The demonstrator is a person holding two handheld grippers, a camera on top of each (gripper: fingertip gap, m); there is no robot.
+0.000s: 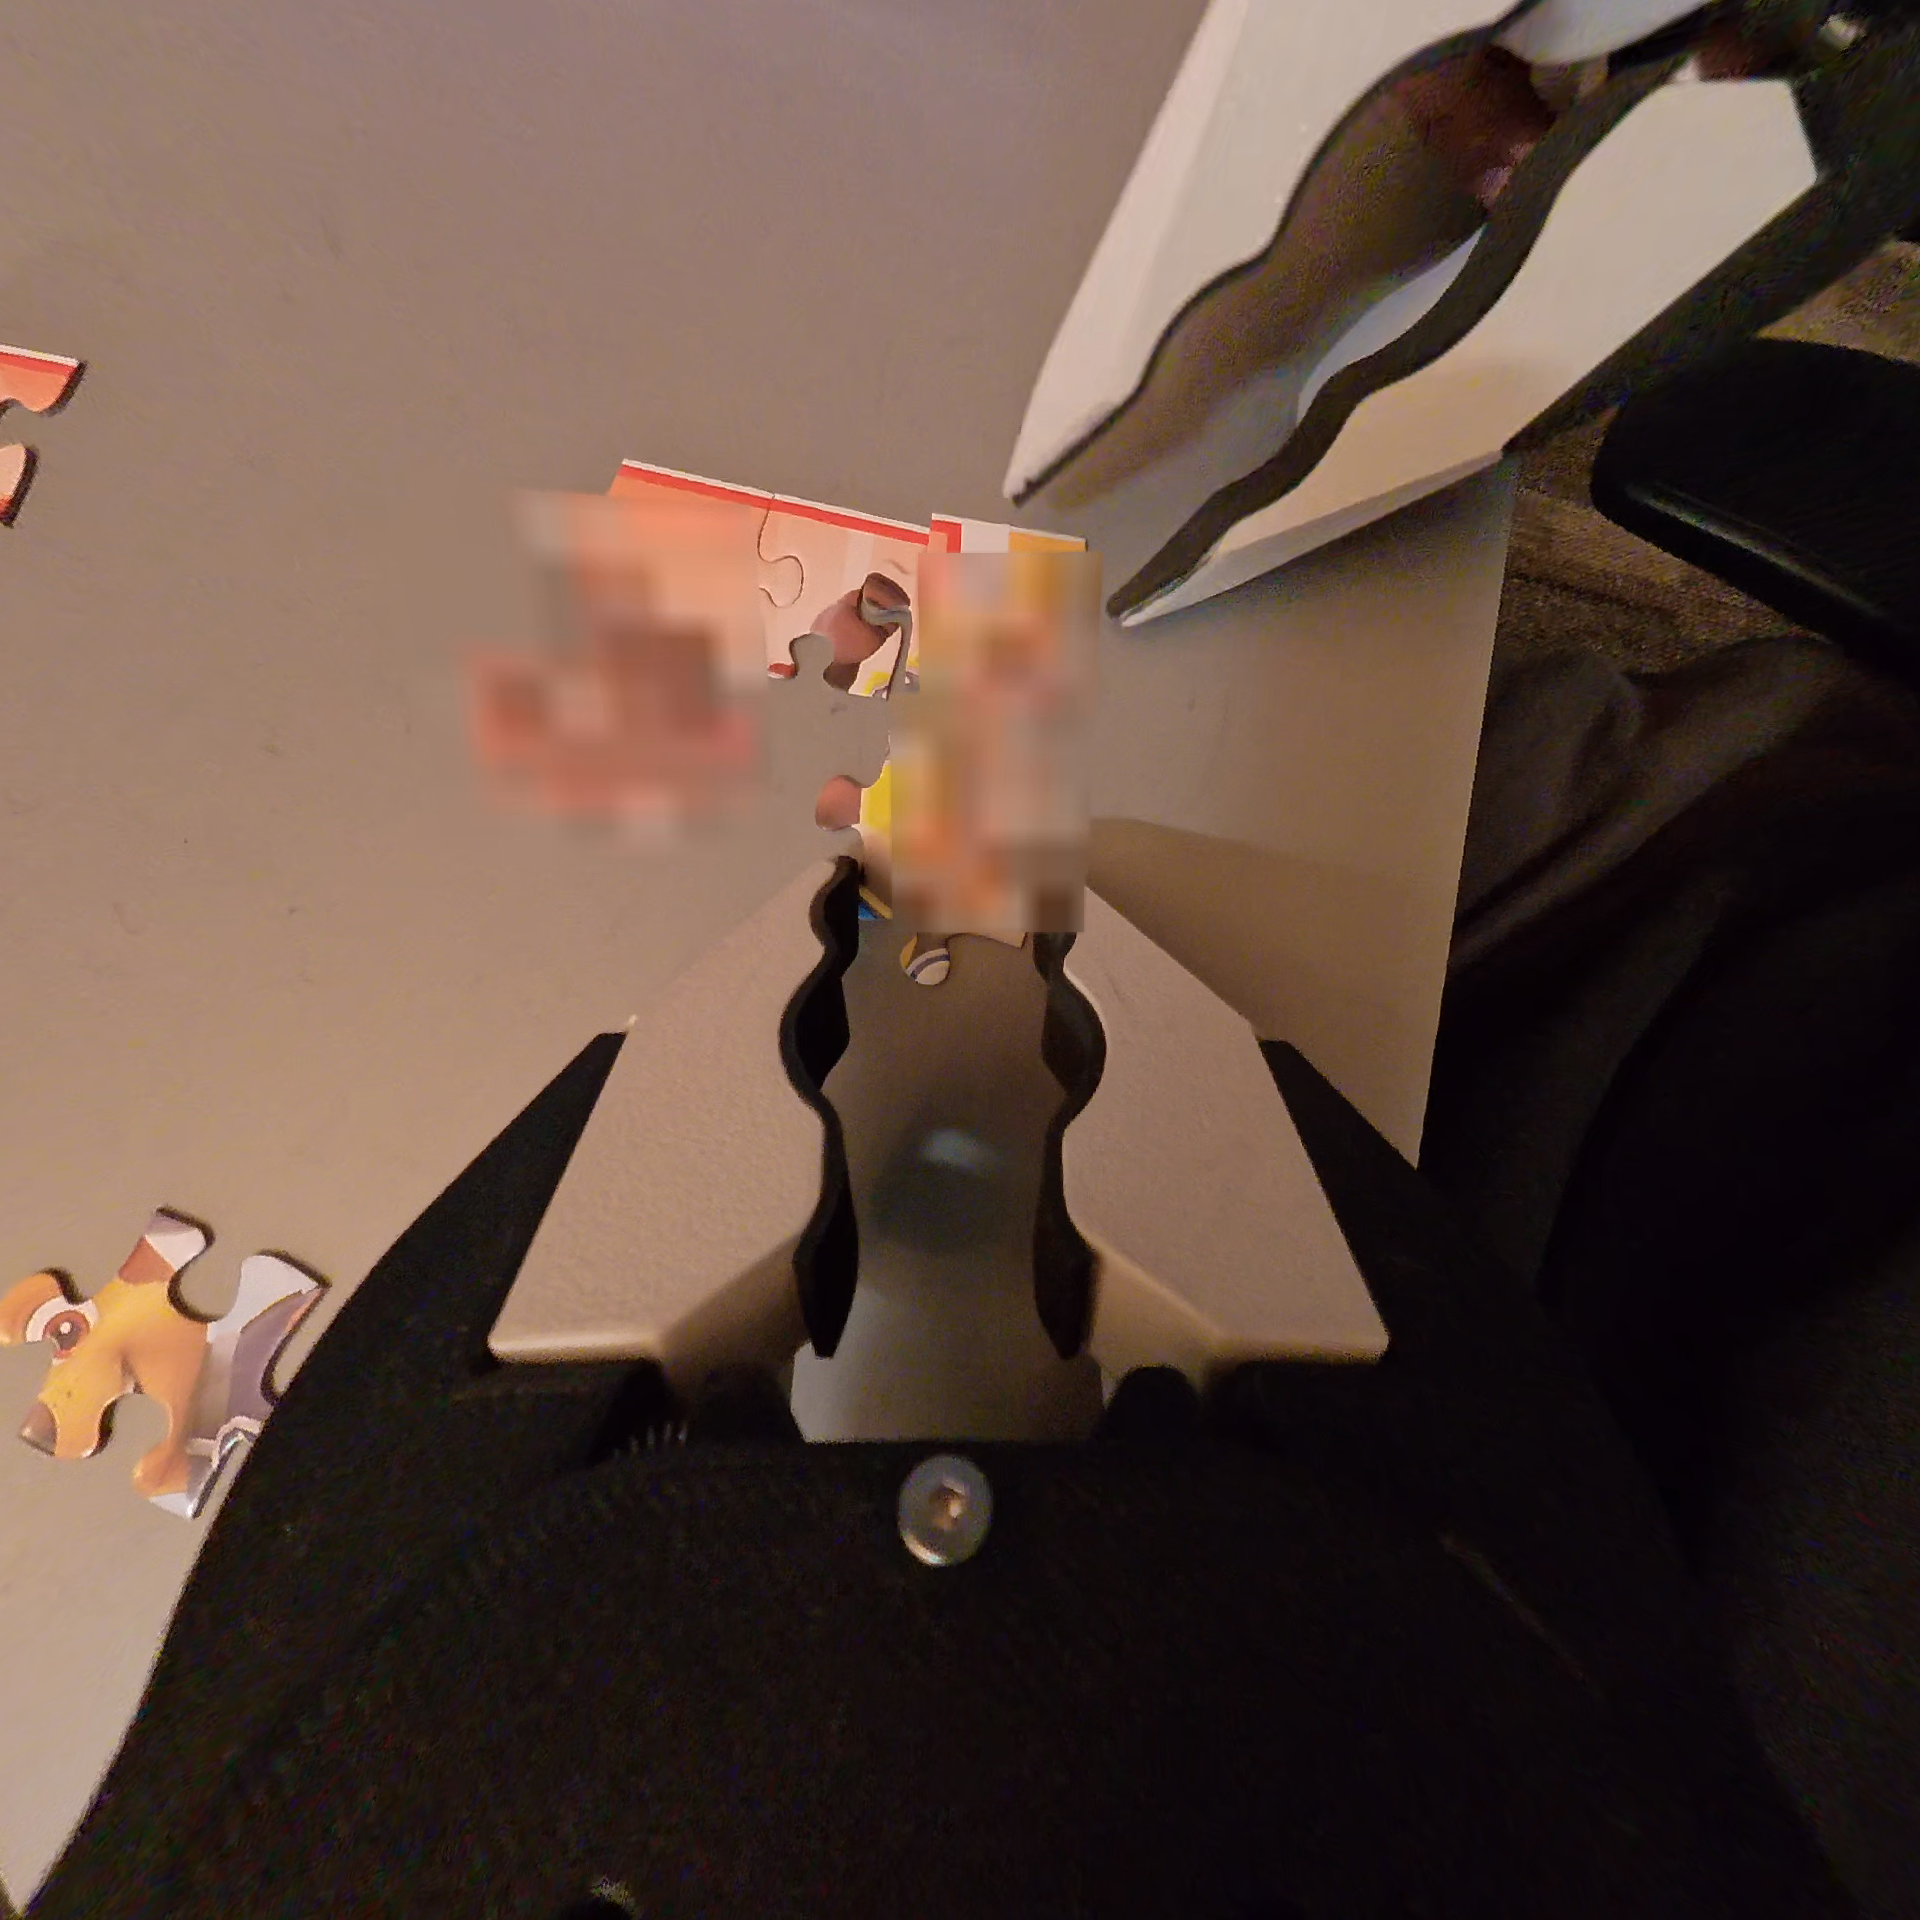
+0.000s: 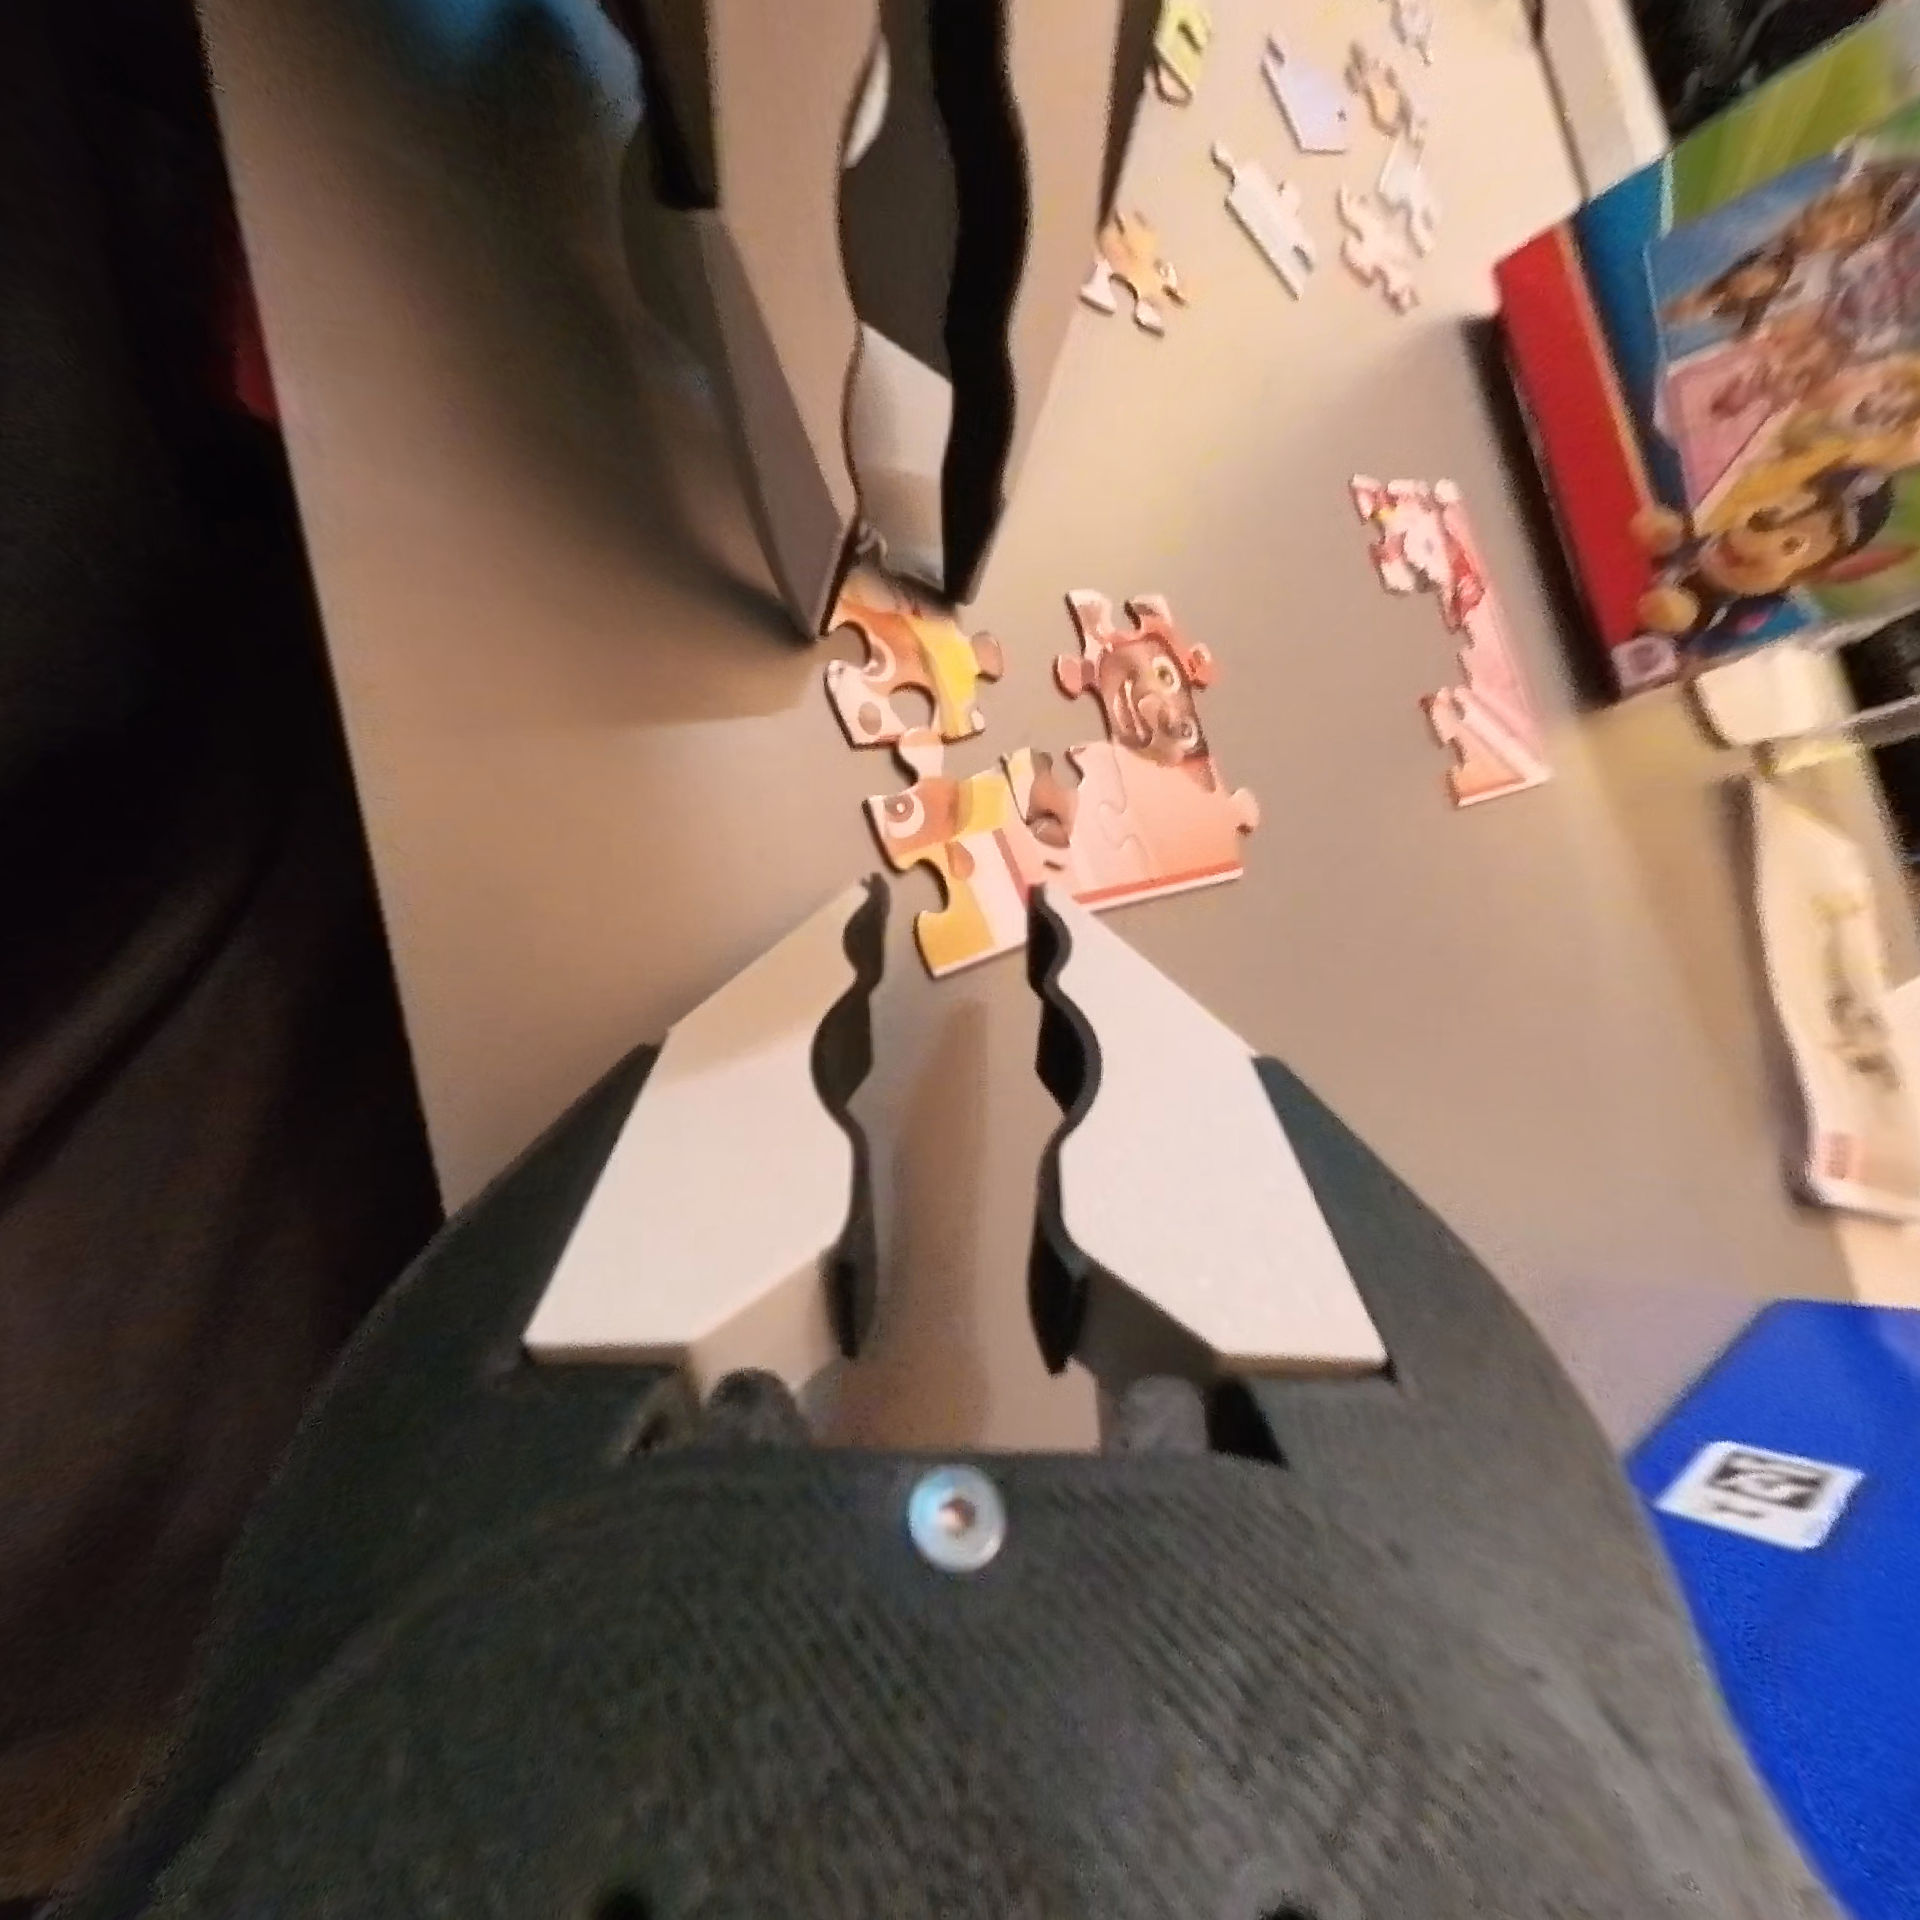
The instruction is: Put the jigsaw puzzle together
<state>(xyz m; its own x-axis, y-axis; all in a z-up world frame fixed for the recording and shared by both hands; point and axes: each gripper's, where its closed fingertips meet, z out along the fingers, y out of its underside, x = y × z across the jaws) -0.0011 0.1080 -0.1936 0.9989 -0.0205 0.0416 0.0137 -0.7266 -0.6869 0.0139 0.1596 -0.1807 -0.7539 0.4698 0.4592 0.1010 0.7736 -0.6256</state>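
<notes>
While left view hides it | right view shows puzzle box (image 2: pixel 1714 416)

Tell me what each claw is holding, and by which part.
Right claw: nothing; its fingers stand apart, a gap left beside the orange-and-white puzzle piece ahead. Left claw: fingertips flank a yellow puzzle piece's near end; whether they grip cannot be told.

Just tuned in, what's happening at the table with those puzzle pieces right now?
A person works two handheld grippers over a grey table strewn with cartoon jigsaw pieces. The left gripper has its fingertips at the near end of an orange and yellow piece; whether they pinch it is unclear. The right gripper is open, with nothing gripped, beside a partly joined cluster. The puzzle box stands at the right.
</notes>
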